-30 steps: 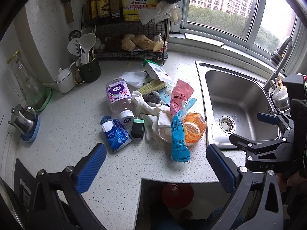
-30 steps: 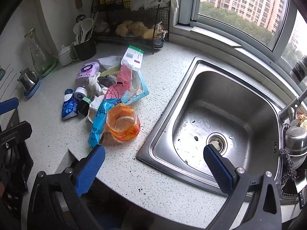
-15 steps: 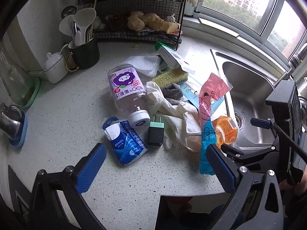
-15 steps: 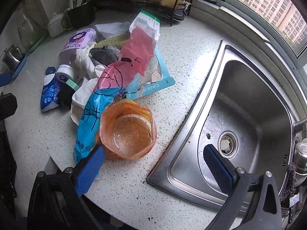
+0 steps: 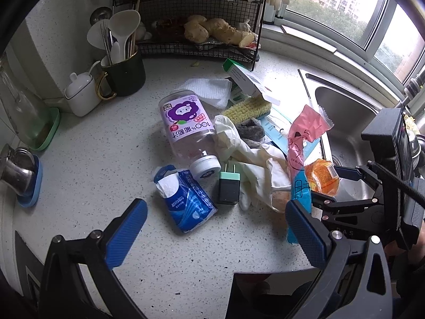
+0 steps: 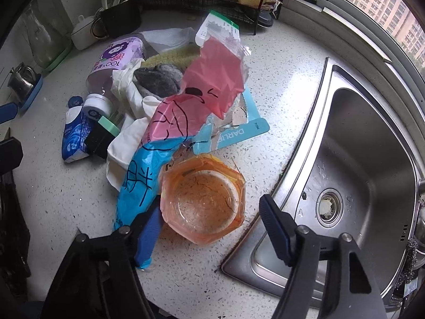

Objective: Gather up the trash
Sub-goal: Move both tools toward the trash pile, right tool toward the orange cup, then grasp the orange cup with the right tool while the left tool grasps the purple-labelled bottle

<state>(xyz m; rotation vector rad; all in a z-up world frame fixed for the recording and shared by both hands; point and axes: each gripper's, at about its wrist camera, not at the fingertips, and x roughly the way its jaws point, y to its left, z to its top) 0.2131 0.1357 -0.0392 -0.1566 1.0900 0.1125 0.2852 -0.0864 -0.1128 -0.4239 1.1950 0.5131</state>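
1. The orange plastic cup [image 6: 203,199] lies on the speckled counter [image 5: 87,164] beside the sink [image 6: 366,159]; in the left wrist view the pink-and-blue wrapper [image 5: 301,164] half hides it.
2. The right gripper [image 6: 209,222] has its jaws apart, one either side of the cup; whether either pad touches it is hard to make out.
3. The left gripper [image 5: 212,232] is spread wide above bare counter, near one tissue pack [image 5: 183,202].
4. Also in the pile: one purple-labelled bottle [image 5: 188,130], one charger plug [image 5: 229,186], one scrub brush [image 5: 247,109], and white gloves [image 5: 255,164] too tangled to count.
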